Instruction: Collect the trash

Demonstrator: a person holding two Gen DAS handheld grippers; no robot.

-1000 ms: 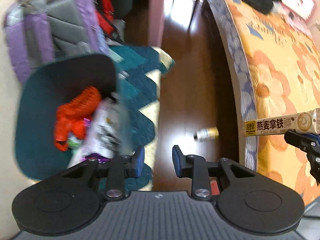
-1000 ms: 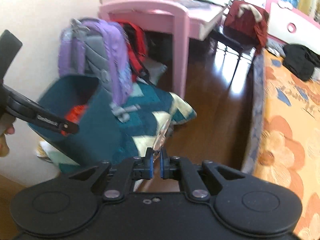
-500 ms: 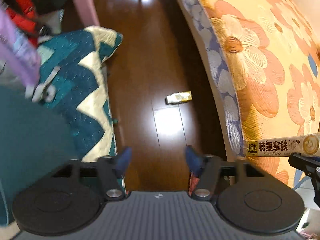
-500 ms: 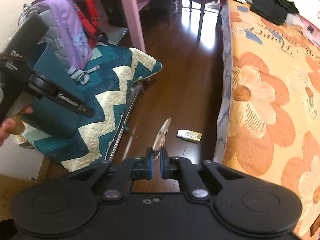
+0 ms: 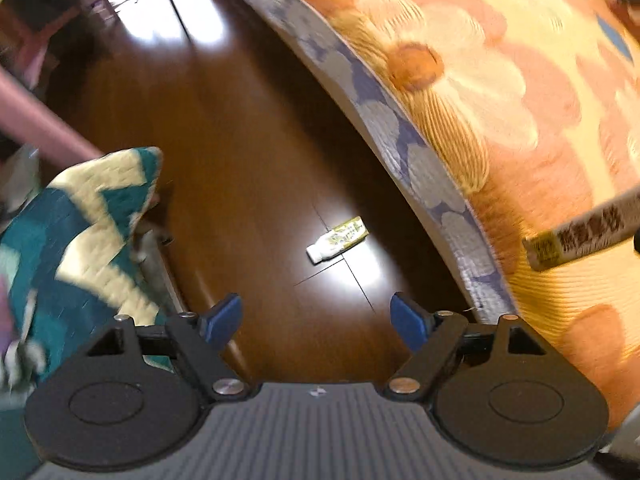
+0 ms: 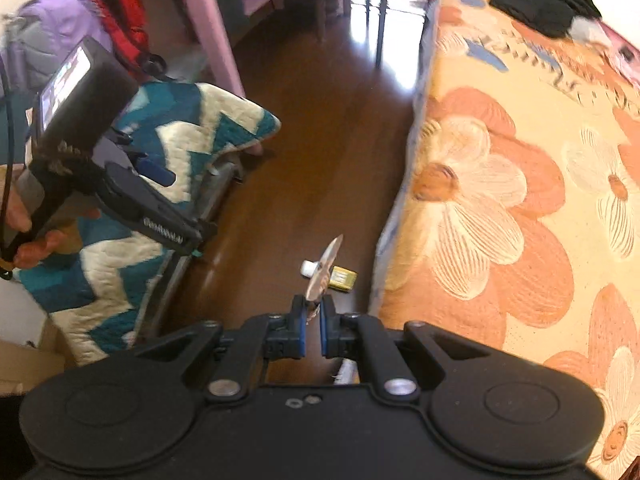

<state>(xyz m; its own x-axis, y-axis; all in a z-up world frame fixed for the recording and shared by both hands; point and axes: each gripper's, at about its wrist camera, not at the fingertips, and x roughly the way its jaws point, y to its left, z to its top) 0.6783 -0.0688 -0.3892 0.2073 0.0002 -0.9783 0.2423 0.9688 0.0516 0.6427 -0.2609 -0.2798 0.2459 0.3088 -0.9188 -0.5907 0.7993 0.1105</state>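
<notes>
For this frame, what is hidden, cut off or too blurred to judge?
- Sachet: left wrist view, right edge cuts it off; print blurred.
- Small bottle: right wrist view, held wrapper covers its middle; label unreadable in both views.
- Quilt: left wrist view, motion blur.

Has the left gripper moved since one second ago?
Yes. The left gripper has swung away from the bin, which has left its view, toward the bottle on the floor beside the bed. Its jaws have just been opening, empty.
</notes>
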